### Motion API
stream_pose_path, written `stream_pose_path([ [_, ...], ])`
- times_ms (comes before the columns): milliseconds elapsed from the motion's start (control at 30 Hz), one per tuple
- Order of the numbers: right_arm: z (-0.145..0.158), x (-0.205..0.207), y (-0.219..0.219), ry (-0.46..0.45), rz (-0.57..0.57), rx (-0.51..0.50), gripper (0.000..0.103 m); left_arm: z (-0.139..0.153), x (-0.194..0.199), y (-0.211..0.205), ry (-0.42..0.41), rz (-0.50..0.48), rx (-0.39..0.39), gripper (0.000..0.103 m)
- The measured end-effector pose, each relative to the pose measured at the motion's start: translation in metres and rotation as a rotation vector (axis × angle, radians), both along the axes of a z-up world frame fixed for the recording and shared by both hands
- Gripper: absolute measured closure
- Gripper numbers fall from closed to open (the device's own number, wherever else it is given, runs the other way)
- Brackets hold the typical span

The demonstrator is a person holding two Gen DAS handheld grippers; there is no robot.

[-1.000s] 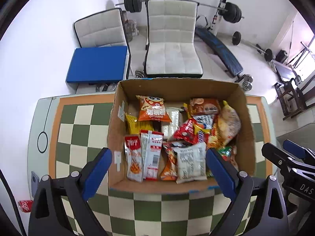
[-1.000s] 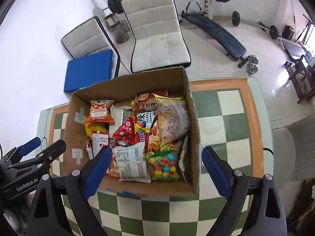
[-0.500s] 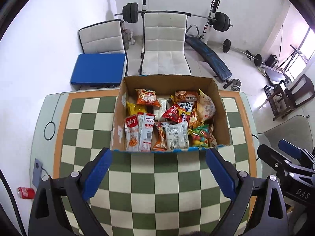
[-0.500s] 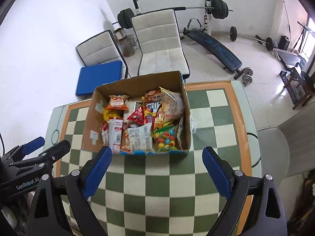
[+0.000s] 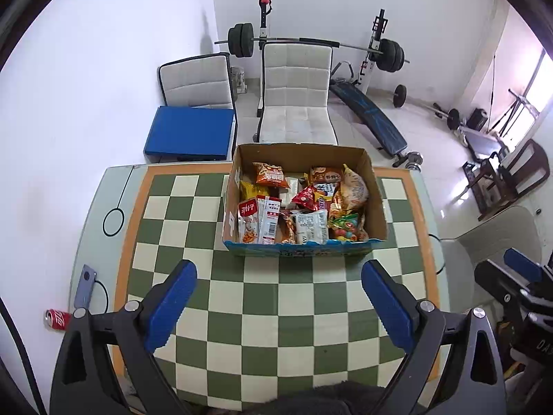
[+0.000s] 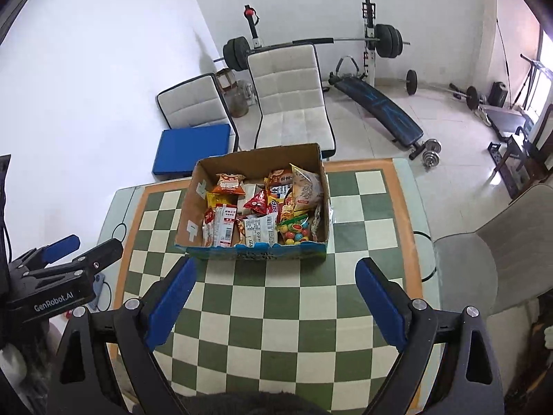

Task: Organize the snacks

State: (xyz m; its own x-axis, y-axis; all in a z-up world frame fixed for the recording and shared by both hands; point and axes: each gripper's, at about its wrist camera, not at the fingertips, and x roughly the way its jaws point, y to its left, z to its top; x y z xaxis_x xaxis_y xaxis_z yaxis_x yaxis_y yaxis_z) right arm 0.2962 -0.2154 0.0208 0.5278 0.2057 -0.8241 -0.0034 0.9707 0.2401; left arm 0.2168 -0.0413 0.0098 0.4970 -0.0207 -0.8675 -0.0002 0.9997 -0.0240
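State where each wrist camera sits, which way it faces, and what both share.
Left wrist: above the near table edge, facing the brown cardboard snack box; open left gripper frames it, right gripper at right.
Right wrist: same height, further right, facing the box; open right gripper, left gripper at left.
Shared: box, green-and-cream checkered table, white chair.

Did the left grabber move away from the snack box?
Yes. The left gripper has pulled back toward the near table edge: its fingers flanked the box a second ago, and now checkered table shows between them.

White walls, two padded chairs [image 5: 295,97], a barbell rack [image 5: 375,52].
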Motion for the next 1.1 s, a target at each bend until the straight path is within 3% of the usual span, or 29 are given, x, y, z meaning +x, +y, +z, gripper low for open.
stream_pose_path([
  [200,0.024,-0.024,0.000,-0.029,0.018,-0.025,0.007,0.019,-0.019,-0.003,-0.027,0.005,-0.006,0.005],
  [567,0.043,-0.042,-0.005,-0.052,0.028,-0.034,0.007,0.029,-0.030,-0.004,-0.037,0.007,-0.019,0.005],
  [1100,0.028,-0.019,-0.009,-0.084,-0.039,-0.083,0.003,0.006,-0.010,-0.007,-0.089,0.036,0.007,0.001],
])
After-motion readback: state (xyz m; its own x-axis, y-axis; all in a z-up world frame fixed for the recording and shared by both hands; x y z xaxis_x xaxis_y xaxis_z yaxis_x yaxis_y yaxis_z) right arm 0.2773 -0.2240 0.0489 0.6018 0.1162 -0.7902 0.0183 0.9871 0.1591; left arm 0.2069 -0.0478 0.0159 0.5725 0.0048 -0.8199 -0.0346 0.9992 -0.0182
